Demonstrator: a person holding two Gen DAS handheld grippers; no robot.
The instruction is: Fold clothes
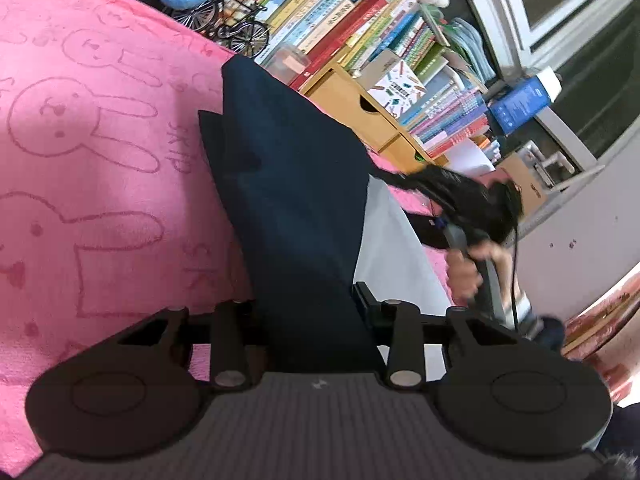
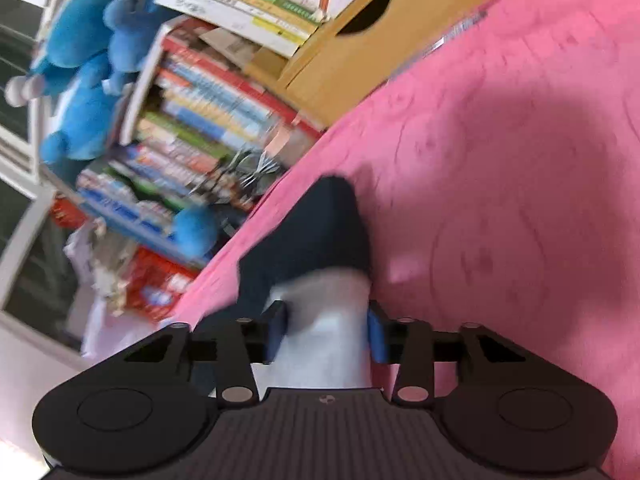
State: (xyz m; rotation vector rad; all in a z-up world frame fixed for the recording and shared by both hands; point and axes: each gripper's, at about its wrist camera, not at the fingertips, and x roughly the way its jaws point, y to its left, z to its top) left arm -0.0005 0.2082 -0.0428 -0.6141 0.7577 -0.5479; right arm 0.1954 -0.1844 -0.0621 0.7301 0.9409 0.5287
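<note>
A navy garment (image 1: pixel 288 184) with a pale grey-white side (image 1: pixel 392 248) hangs stretched over a pink rabbit-print blanket (image 1: pixel 100 160). My left gripper (image 1: pixel 308 320) is shut on its near edge; the cloth hides the left finger. The right gripper (image 1: pixel 404 180), blurred and held by a hand (image 1: pixel 464 268), meets the garment's far right edge. In the right wrist view, my right gripper (image 2: pixel 326 334) has white cloth (image 2: pixel 324 320) filling the gap between its blue pads (image 2: pixel 276 332). The navy part (image 2: pixel 320 228) trails ahead over the pink blanket (image 2: pixel 500 160).
Rows of books (image 1: pixel 340 12) and a wooden drawer box (image 1: pixel 360 108) line the blanket's far edge, with a small model bicycle (image 1: pixel 232 20). Blue plush toys (image 2: pixel 80 60) sit on the books (image 2: pixel 200 112). A window frame (image 1: pixel 560 20) stands behind.
</note>
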